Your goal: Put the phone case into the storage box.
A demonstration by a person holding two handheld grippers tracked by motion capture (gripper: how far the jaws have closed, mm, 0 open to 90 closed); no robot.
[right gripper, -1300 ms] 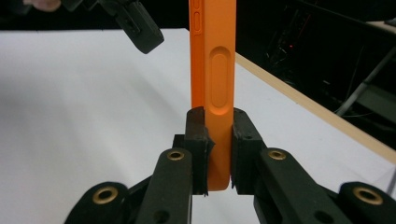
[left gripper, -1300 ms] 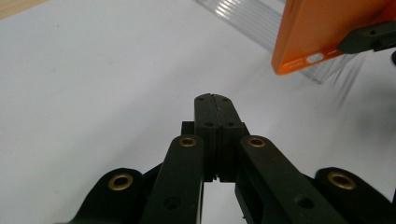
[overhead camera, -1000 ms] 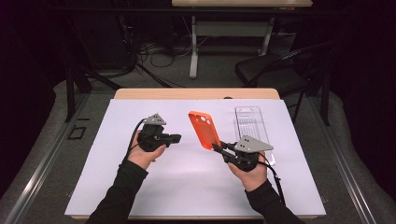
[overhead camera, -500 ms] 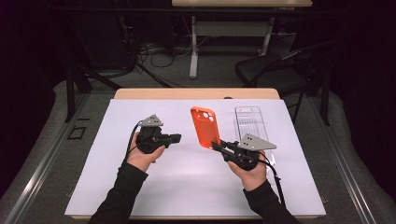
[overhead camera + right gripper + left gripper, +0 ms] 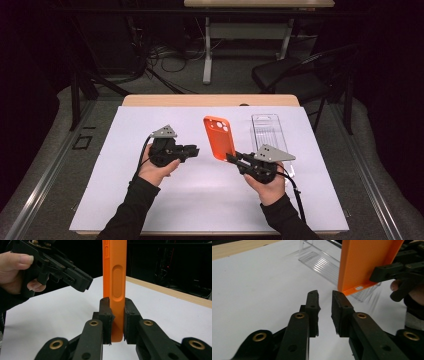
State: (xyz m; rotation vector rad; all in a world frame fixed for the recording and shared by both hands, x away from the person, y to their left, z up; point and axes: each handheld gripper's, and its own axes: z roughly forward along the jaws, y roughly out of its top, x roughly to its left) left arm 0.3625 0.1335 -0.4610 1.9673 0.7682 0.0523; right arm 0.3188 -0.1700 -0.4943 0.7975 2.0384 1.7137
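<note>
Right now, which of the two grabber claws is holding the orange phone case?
The right gripper, pinching the orange phone case by its lower edge. The left gripper holds nothing; its jaws, just opening, stand slightly apart.

Just a wooden table with a white sheet over it, clear plastic case lying on the sheet.

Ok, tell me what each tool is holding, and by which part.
The right tool clamps the orange rubbery phone case by its bottom end, standing it upright. The left tool holds nothing; its jaws have just been opening, with nothing between them.
</note>
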